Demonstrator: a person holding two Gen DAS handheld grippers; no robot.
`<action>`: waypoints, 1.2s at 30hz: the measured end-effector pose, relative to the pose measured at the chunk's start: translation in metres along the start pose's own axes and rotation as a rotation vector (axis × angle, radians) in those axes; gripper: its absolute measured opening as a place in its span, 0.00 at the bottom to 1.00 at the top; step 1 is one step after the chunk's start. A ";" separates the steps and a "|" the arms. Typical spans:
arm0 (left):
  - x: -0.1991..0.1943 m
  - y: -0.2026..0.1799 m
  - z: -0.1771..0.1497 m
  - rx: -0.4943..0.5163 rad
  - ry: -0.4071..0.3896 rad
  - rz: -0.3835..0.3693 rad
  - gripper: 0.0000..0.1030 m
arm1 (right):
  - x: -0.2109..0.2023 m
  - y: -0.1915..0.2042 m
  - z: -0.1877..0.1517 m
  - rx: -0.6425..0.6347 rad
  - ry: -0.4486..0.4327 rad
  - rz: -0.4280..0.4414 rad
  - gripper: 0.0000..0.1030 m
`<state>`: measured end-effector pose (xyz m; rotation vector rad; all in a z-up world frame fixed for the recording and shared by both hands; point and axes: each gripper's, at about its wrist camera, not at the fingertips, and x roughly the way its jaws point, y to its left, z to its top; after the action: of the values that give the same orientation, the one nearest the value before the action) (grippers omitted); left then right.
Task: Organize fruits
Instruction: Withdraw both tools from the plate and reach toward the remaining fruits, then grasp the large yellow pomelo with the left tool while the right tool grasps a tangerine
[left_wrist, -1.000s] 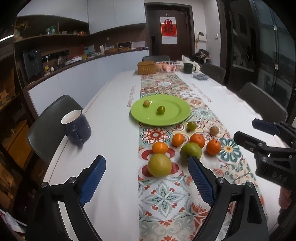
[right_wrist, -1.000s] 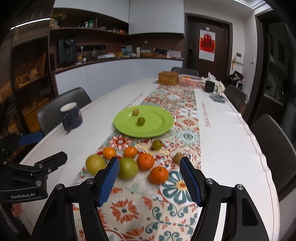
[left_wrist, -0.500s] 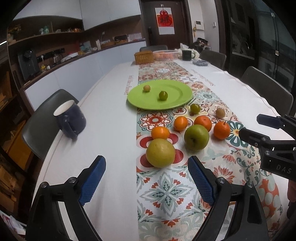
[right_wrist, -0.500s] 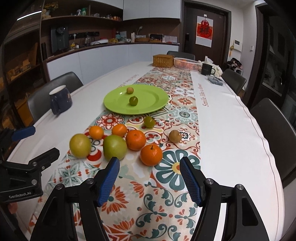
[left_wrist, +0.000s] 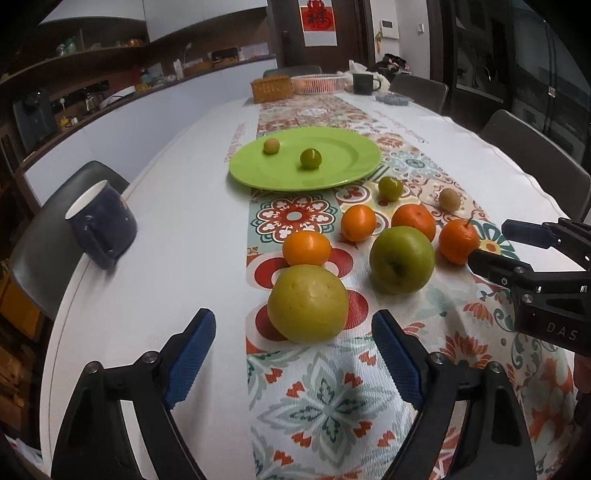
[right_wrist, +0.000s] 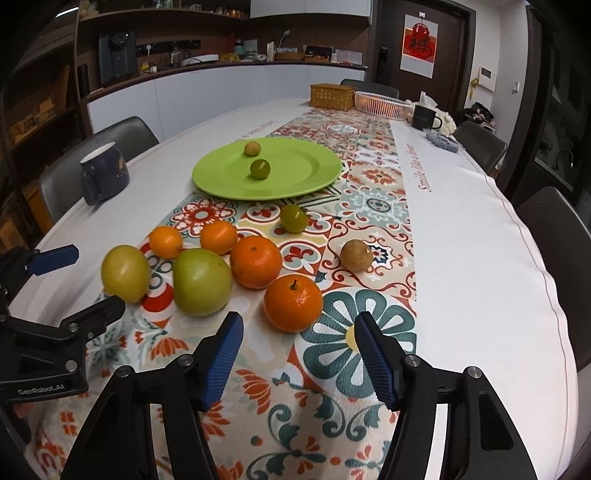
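Right tongs (right_wrist: 298, 360), jaws just closing yet empty, frame a stemmed orange (right_wrist: 293, 303) on the patterned runner (right_wrist: 369, 206).

Bare runner (left_wrist: 332, 398) lies before the crowded fruit cluster (left_wrist: 402, 258).

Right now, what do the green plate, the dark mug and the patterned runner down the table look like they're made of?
Green plate: probably plastic or melamine; uniform bright colour, soft sheen, thin rim. Could be glazed ceramic.
Dark mug: likely glazed ceramic; glossy navy outside, white inside, thick wall.
Patterned runner: seems a printed vinyl or coated fabric; a fine embossed grain shows up close, and it lies flat.
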<state>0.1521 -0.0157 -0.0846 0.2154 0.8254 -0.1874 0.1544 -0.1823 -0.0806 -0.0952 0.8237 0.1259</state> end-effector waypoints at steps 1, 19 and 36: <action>0.003 0.000 0.001 0.000 0.004 -0.005 0.82 | 0.004 -0.001 0.001 0.003 0.007 0.003 0.57; 0.033 -0.002 0.010 -0.050 0.087 -0.058 0.49 | 0.033 0.001 0.009 -0.011 0.048 0.049 0.41; 0.016 -0.002 0.016 -0.053 0.065 -0.069 0.48 | 0.012 -0.001 0.013 -0.006 -0.002 0.042 0.40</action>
<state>0.1735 -0.0233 -0.0867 0.1432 0.9018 -0.2242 0.1724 -0.1804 -0.0804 -0.0834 0.8237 0.1683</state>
